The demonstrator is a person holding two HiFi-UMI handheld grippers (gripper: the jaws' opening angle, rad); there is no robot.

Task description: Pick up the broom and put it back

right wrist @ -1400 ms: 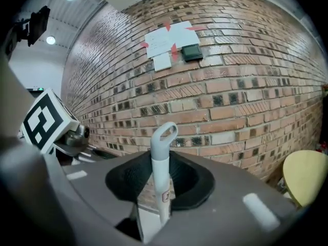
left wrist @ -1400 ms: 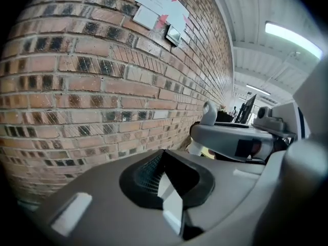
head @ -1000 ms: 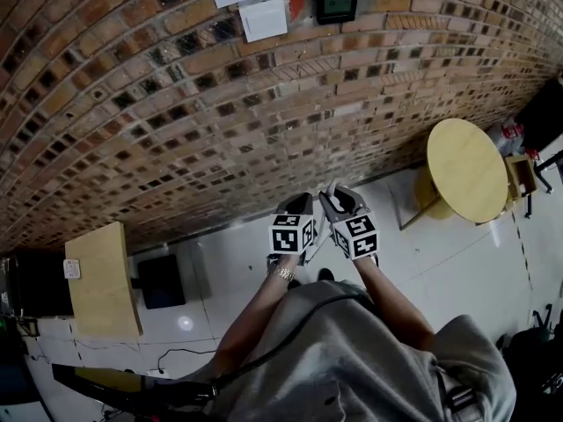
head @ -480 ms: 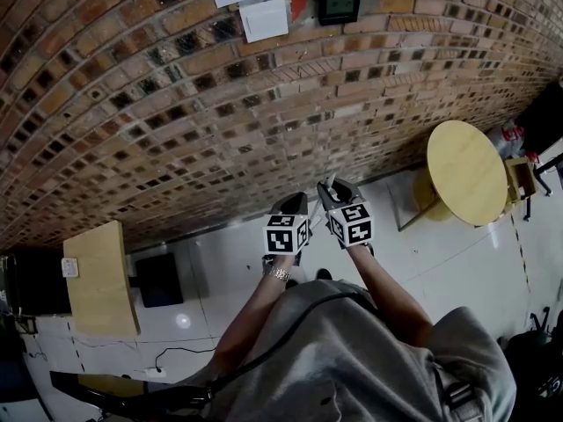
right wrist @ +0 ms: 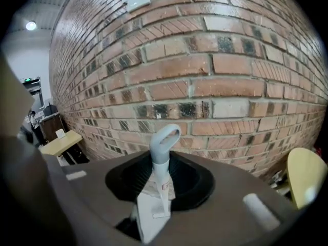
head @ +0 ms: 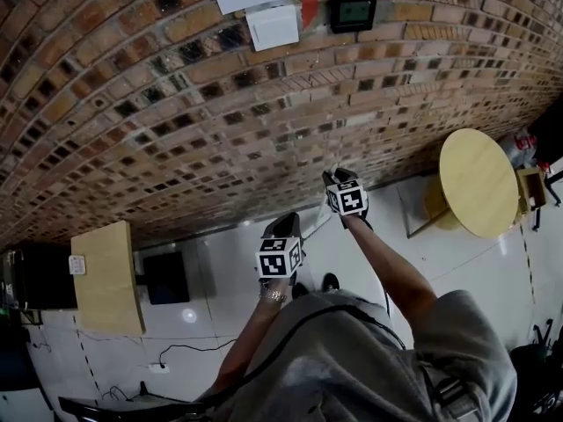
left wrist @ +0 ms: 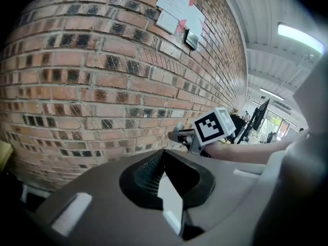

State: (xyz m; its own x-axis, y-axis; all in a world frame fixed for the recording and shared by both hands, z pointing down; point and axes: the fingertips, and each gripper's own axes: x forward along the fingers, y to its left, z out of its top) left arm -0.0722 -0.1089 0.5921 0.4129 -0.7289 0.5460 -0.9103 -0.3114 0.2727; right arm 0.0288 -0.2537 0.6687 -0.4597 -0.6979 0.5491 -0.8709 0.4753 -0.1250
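Jaws of the right gripper (right wrist: 156,191) clamp the pale grey plastic broom handle (right wrist: 163,147), whose looped end stands upright close to the red brick wall (right wrist: 230,70). The left gripper (left wrist: 164,176) hangs beside it, nearer the person's body, jaws together on nothing. A round yellow wooden table (head: 479,183) stands on the white tiled floor (head: 457,271) to the right.

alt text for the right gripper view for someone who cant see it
The right gripper is shut on the broom handle, a pale grey shaft ending in a hanging loop, which points up toward a brick wall. A round yellow table shows at lower right and a wooden table at left.
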